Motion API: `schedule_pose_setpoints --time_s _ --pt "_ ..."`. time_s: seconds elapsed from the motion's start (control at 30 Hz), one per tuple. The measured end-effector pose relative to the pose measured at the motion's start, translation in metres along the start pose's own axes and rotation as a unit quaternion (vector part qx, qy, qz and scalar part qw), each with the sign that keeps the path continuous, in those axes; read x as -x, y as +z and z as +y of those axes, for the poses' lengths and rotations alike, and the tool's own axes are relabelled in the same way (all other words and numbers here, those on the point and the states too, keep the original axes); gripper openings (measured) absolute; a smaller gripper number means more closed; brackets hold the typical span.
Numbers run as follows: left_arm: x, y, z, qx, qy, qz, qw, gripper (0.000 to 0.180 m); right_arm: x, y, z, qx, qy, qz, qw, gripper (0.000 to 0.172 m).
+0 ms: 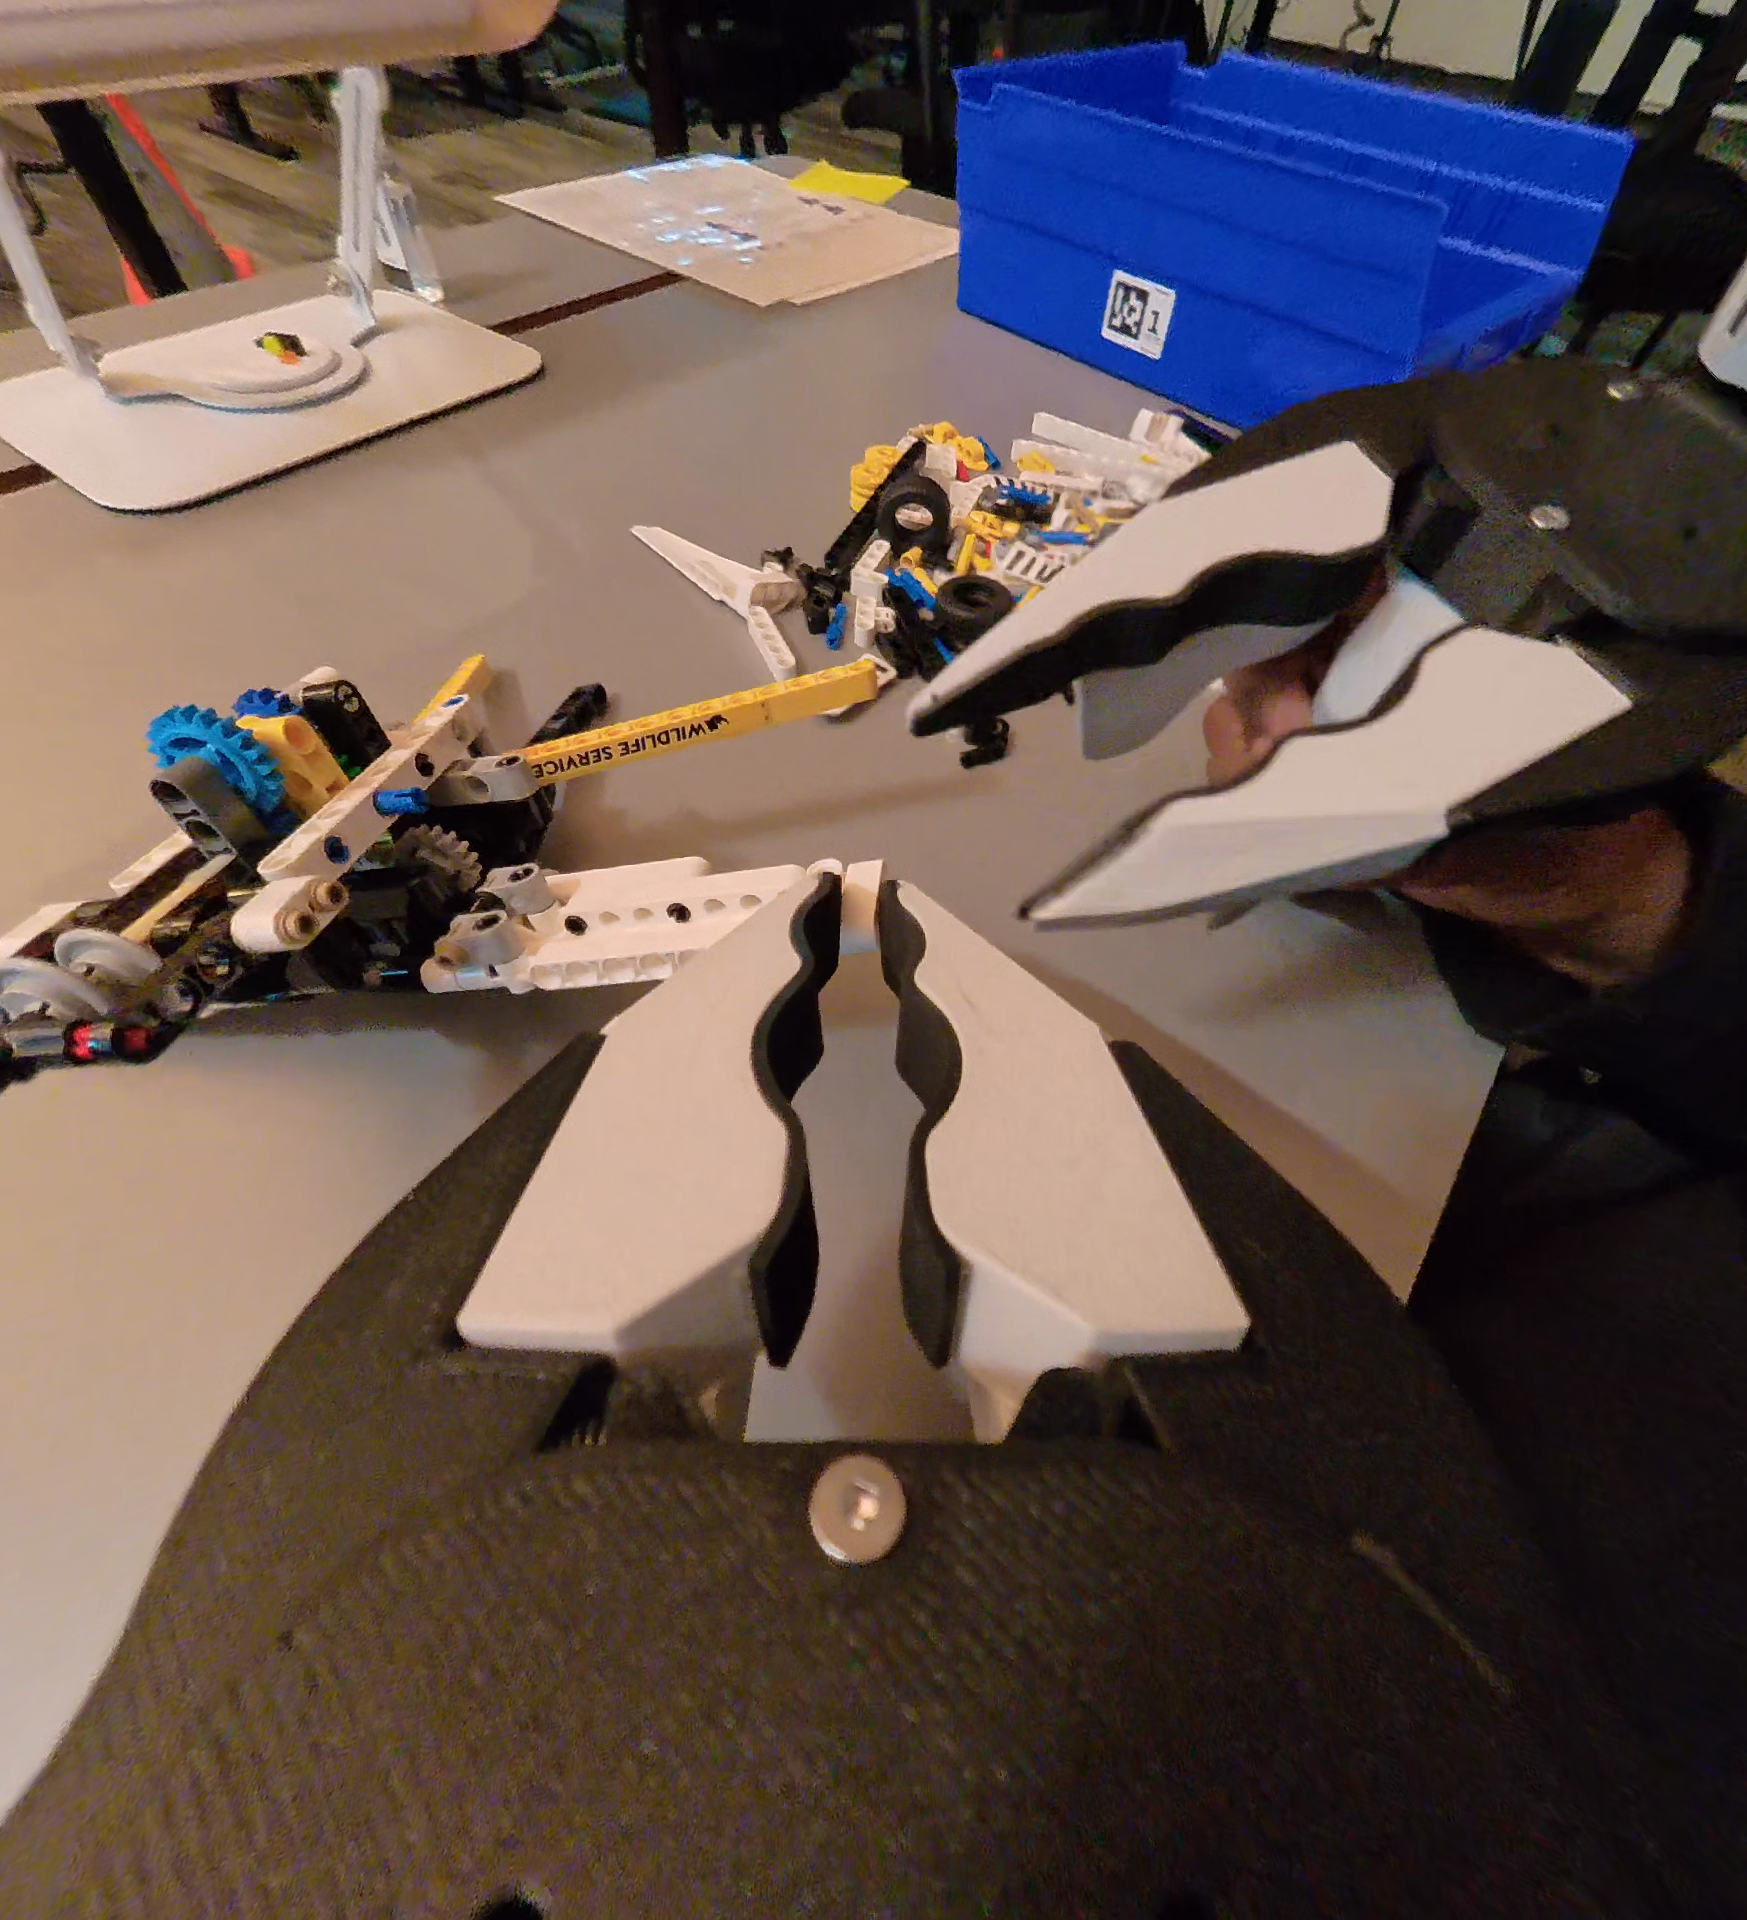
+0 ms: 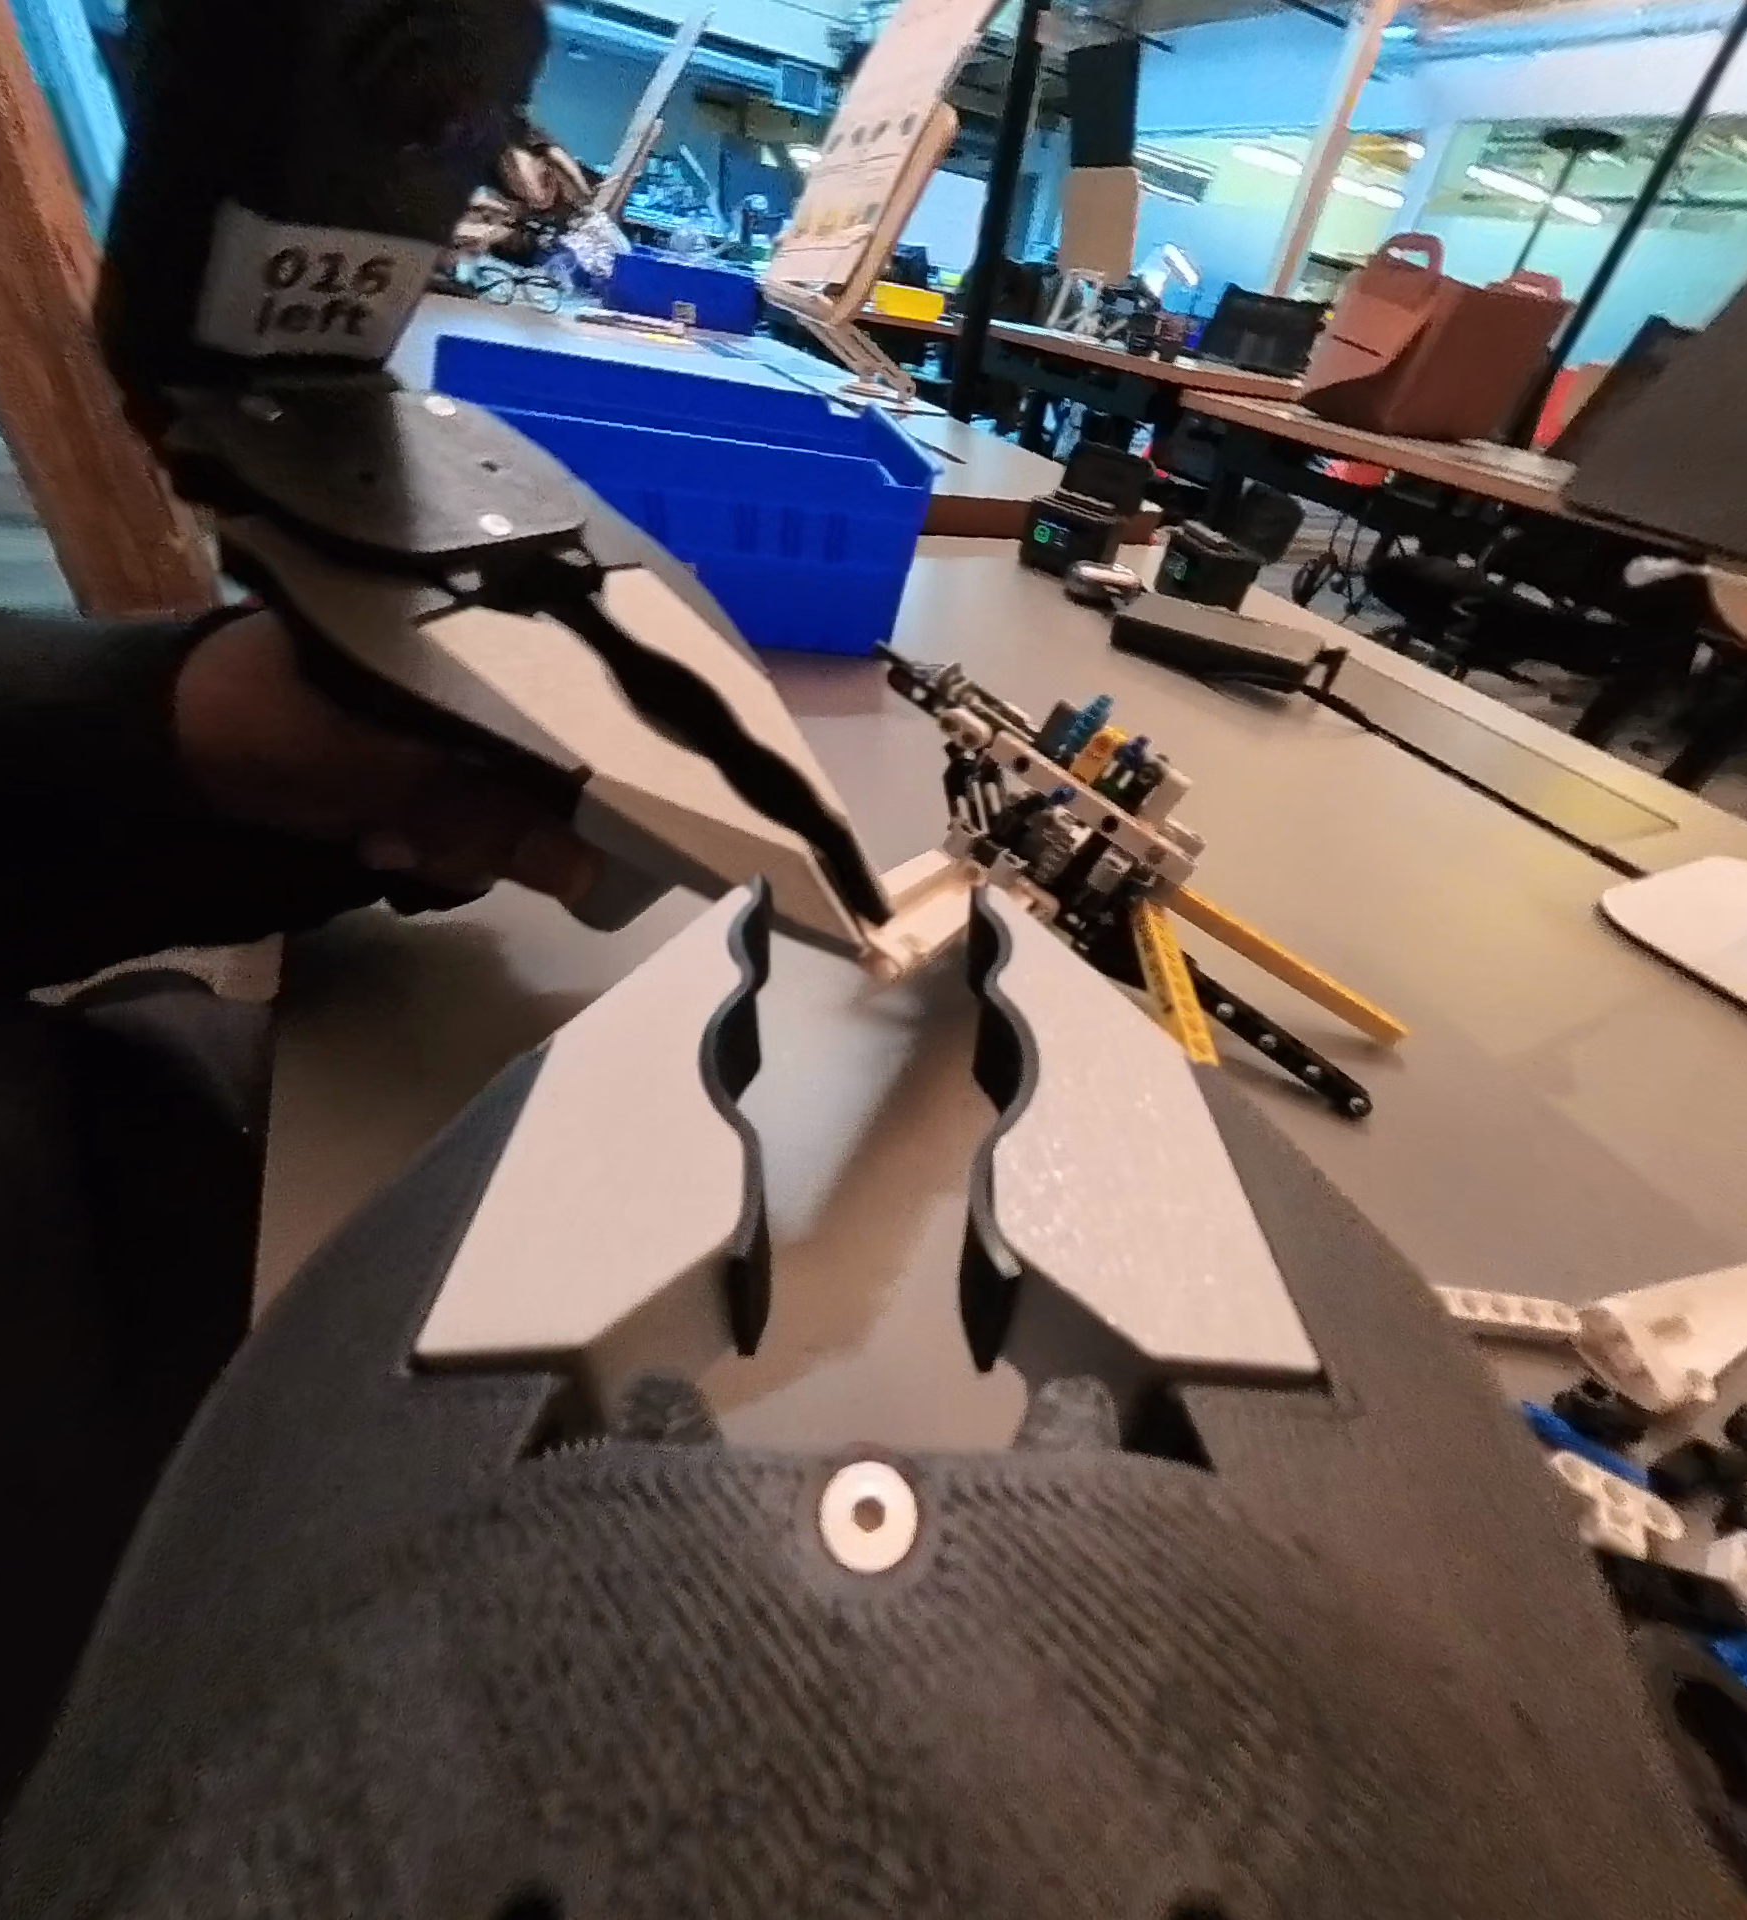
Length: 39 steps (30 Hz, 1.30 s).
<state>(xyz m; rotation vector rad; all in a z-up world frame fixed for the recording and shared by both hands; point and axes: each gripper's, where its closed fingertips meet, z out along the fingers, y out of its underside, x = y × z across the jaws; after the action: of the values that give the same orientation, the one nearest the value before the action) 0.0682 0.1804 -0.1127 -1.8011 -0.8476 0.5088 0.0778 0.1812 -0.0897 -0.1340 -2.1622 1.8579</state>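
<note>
- Broadly, the grey table (image 1: 349,582) carries everything, and the deep blue plastic bin (image 1: 1264,239) stands at its far side; what is inside the bin cannot be seen.
- Next, the half-built toy vehicle of white, black, yellow and blue building beams (image 1: 329,821) lies on the table, well apart from the bin.
- The loose heap of small plastic building parts (image 1: 962,540) lies just in front of the bin, outside it.
- The left gripper (image 1: 856,883) has its fingers narrow, pressed on the white end tab of the vehicle.
- The right gripper (image 2: 869,914) has its fingers wide and holds nothing.
- I judge the thin tab could slip or the model could twist, because the grip is only at one end.
</note>
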Motion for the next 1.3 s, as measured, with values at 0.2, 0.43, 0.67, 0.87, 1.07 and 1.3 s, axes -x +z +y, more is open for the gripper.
schedule_pose_setpoints --time_s 0.2,0.43,0.67,0.87,1.07,1.3 --pt "0.008 -0.005 0.000 -0.011 -0.015 -0.004 1.000 0.004 0.003 -0.002 -0.008 -0.029 -0.054 0.022 0.998 0.035" --pt "0.004 -0.011 -0.004 -0.019 -0.026 0.017 0.999 0.004 0.001 0.020 0.023 0.081 -0.212 0.074 0.971 0.035" --pt "0.001 -0.016 0.005 -0.023 -0.064 0.052 0.996 0.004 0.011 0.031 0.017 0.076 -0.433 0.117 0.891 0.008" --pt "0.002 -0.022 0.003 -0.052 -0.154 0.096 0.982 0.005 0.014 0.034 0.016 0.075 -0.415 0.102 0.901 0.007" --pt "0.023 -0.040 -0.012 -0.138 -0.267 0.130 0.945 0.022 0.011 0.033 0.020 0.084 -0.410 0.107 0.902 0.007" --pt "0.037 -0.035 -0.007 -0.134 -0.247 0.083 0.956 0.027 0.003 0.021 -0.002 0.017 -0.311 0.113 0.944 0.008"
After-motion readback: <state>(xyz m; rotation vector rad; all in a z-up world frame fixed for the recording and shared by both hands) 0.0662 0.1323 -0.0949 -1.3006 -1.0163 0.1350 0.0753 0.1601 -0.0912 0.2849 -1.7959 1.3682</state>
